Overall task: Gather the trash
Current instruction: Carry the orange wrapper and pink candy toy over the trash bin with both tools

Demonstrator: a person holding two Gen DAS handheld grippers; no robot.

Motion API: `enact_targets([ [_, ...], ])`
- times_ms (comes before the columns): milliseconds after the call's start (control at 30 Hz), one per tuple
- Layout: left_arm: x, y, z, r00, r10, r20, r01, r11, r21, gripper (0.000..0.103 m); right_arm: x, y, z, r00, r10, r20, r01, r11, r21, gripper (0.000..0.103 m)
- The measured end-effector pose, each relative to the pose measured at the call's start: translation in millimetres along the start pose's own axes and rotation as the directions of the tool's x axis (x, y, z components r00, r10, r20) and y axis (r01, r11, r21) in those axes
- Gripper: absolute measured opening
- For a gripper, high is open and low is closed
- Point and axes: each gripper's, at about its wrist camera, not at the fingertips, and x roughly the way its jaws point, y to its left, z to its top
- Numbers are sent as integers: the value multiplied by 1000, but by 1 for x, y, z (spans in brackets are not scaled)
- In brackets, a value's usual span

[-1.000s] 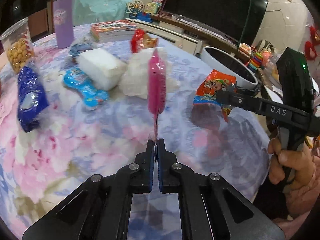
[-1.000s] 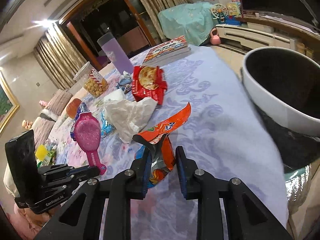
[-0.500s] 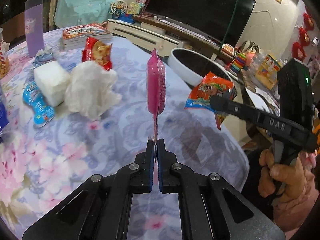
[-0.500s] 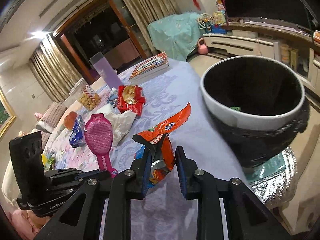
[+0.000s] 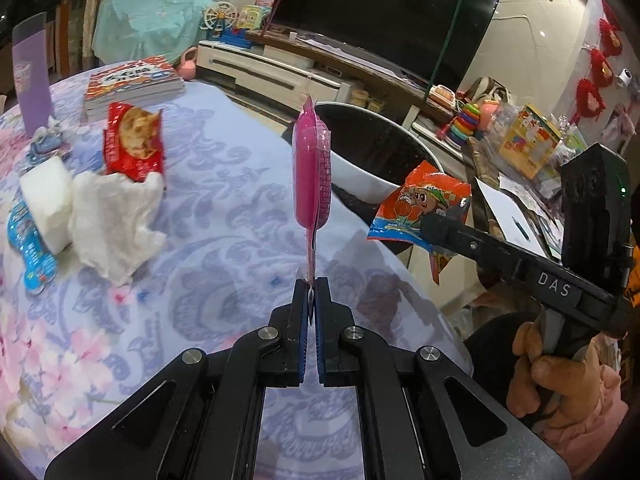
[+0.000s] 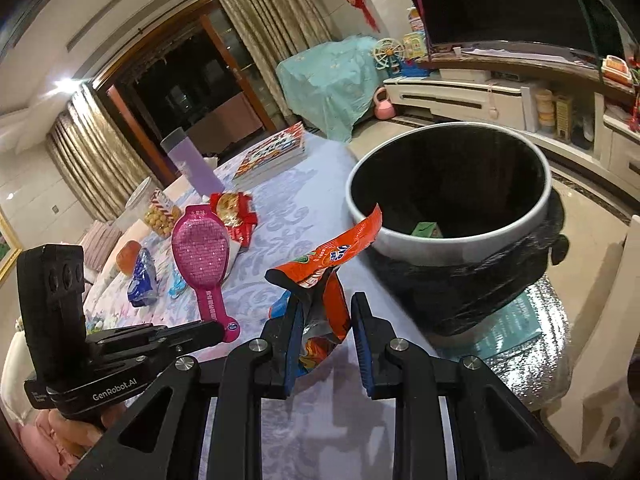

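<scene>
Left gripper (image 5: 311, 294): jaws pressed together on the thin stem of a pink brush-shaped blister pack (image 5: 311, 176), held upright and edge-on.
Right gripper (image 6: 325, 312): pinching a crumpled orange foil snack wrapper (image 6: 326, 258).
Round white-rimmed bin with black liner (image 6: 460, 236): nearer than a second ago, interior now exposed; wrapper tip overlapping its rim.
Floral tablecloth (image 5: 208, 216): slid left; white crumpled tissue (image 5: 116, 216) and red snack packet (image 5: 134, 142) well behind.

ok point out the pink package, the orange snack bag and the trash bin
pink package (image 6: 202, 240): right wrist view, on its broad face
orange snack bag (image 6: 334, 254): right wrist view, on its upper flap
trash bin (image 6: 460, 242): right wrist view, on its white near rim
</scene>
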Motion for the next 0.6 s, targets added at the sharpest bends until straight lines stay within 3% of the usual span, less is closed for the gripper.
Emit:
enact_targets([
  [600,25,-30,31,999,-30,-27,31,998,56,3,-17,-35,16,998,-45,47,43,998,44,24],
])
